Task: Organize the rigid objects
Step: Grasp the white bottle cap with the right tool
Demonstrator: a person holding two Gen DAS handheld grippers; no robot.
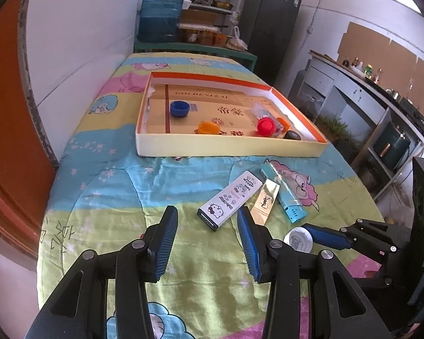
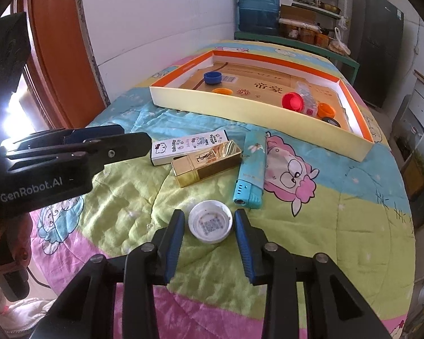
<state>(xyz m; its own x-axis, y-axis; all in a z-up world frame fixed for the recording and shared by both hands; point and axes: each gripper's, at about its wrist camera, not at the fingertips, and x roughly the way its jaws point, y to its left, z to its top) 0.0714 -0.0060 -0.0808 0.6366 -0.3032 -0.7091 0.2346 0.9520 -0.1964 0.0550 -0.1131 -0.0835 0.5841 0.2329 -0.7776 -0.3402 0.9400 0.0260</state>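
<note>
Right hand-held gripper (image 2: 206, 226), jaws spread either side of the white cap (image 2: 210, 222) at lower centre and seemingly not yet touching, should close squarely on its rim before lifting toward the tray (image 2: 251, 110).

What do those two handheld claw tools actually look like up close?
Both are matte black plastic linkages joined by silver round pins. The left gripper and the right gripper each end in two flat fingers faced with ribbed blue pads. The left one's side carries white lettering, GenRobot.AI.
</note>
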